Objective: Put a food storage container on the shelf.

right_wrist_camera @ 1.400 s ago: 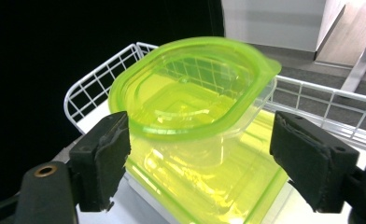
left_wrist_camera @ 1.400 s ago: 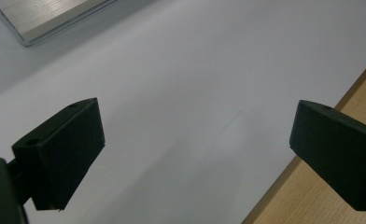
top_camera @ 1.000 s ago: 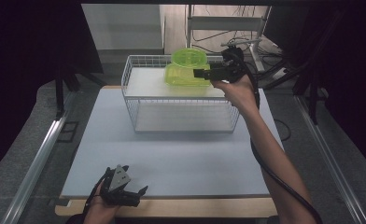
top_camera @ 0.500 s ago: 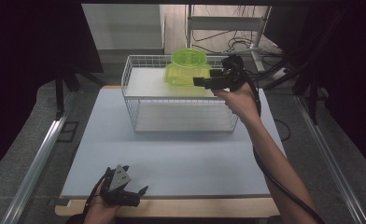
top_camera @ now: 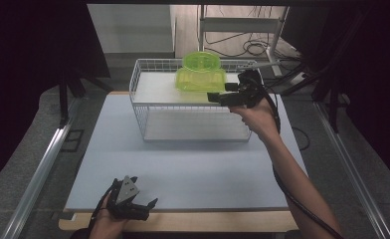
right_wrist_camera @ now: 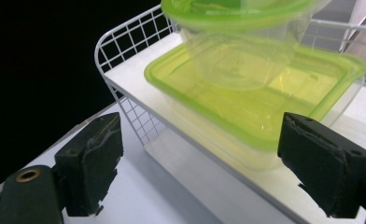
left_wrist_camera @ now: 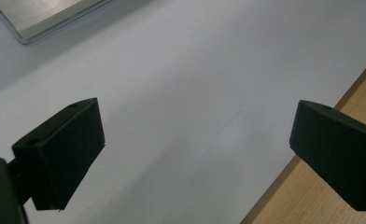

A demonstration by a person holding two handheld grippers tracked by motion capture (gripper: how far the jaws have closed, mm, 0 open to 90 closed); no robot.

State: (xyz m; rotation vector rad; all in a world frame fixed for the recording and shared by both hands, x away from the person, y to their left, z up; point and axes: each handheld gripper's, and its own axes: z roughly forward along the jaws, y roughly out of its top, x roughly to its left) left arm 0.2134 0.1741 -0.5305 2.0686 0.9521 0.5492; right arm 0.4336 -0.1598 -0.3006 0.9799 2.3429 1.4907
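Your right gripper [top_camera: 214, 96] has just been opening, nothing between its jaws. The square green-lidded container [right_wrist_camera: 260, 100], centre-frame on the wire rack [right_wrist_camera: 125, 46], needs a level, squared approach. Your left gripper [top_camera: 142, 209] rests released.

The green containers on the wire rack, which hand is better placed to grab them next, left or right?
Right. The right gripper hangs open just beside the square green container on the wire rack, its jaws aimed at it. The left gripper rests open at the table's near edge, far from the rack.
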